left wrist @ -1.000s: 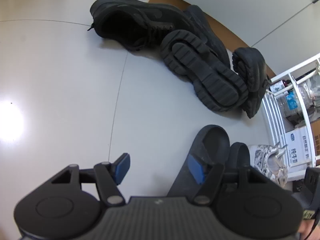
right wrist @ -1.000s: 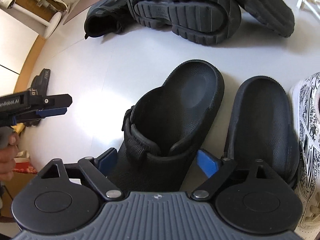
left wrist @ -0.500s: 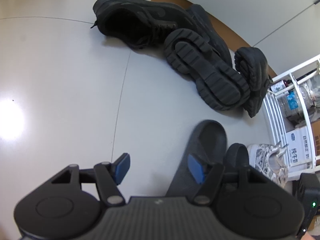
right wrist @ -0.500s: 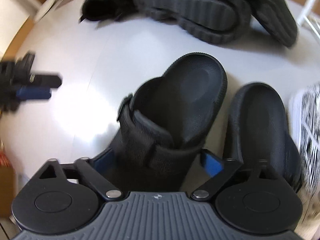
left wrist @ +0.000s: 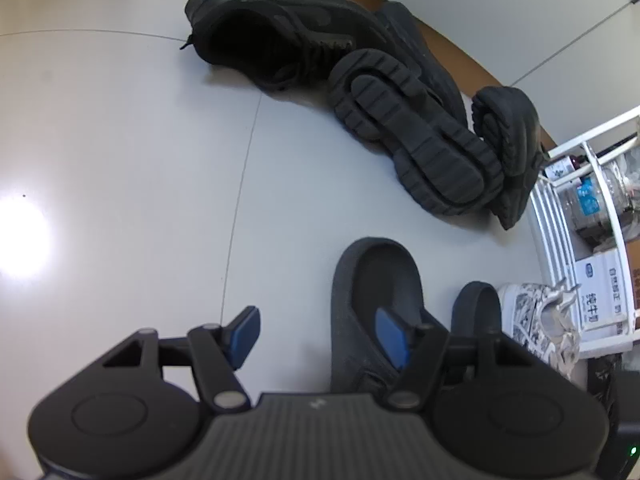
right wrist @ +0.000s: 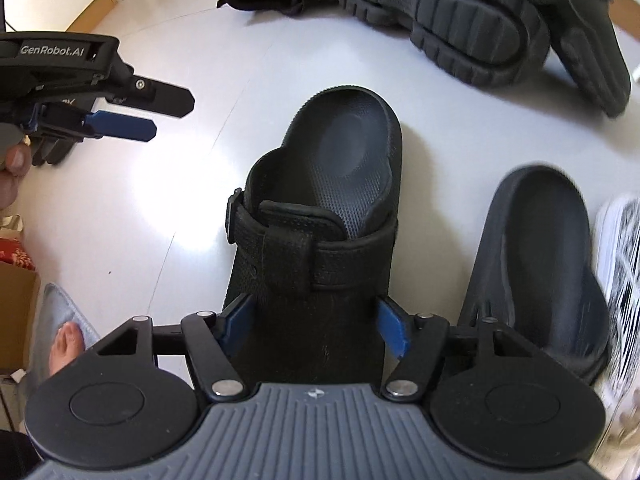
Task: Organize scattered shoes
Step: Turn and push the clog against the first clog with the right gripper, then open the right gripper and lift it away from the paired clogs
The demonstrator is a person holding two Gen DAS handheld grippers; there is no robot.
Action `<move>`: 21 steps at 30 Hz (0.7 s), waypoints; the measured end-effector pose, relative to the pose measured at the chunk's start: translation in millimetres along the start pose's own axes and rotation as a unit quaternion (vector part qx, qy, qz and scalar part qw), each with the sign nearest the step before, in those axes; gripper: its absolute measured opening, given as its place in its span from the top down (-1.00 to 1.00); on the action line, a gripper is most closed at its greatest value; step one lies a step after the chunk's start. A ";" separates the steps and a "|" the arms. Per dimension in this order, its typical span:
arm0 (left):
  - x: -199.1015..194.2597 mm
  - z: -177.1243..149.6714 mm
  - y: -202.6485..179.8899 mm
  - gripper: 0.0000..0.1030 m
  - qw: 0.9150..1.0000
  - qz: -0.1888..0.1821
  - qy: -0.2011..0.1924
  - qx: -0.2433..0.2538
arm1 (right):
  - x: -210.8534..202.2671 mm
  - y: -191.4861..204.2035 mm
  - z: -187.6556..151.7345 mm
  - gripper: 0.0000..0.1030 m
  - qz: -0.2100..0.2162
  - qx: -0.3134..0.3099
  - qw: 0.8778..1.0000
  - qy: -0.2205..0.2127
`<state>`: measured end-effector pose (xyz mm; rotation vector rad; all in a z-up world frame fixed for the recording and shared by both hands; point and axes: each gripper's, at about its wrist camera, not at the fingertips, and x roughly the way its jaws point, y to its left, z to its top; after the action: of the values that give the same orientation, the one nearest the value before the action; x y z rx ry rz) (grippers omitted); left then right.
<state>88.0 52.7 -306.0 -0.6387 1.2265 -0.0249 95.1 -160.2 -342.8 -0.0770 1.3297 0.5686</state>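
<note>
The right hand-held gripper [right wrist: 312, 330] is closing around a black strapped sandal [right wrist: 320, 216] on the floor [right wrist: 168, 208]; its blue pads flank the strap end. The left hand-held gripper [left wrist: 318, 338] hangs spread and empty, just left of that sandal.

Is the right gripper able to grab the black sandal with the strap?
Probably yes. The right gripper already straddles the black sandal, jaws closing on its sides, nothing in between.
</note>
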 end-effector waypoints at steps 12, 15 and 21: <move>-0.7 -0.3 0.5 -0.30 1.000 0.002 -0.001 0.000 | -9.1 -11.0 -25.9 -0.31 -0.024 0.079 0.997 0.000; 0.1 -0.1 -0.5 -0.30 1.000 0.002 -0.001 0.002 | -10.7 -13.9 -29.7 -0.30 -0.030 0.083 0.996 -0.003; 3.5 -0.1 -5.2 -0.30 1.000 0.001 0.002 0.006 | -9.9 -24.4 -32.4 -0.29 -0.034 0.099 0.994 -0.005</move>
<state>90.8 47.1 -306.6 -0.6268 1.2309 -0.0317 75.5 -196.7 -348.3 0.0434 1.3629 0.3759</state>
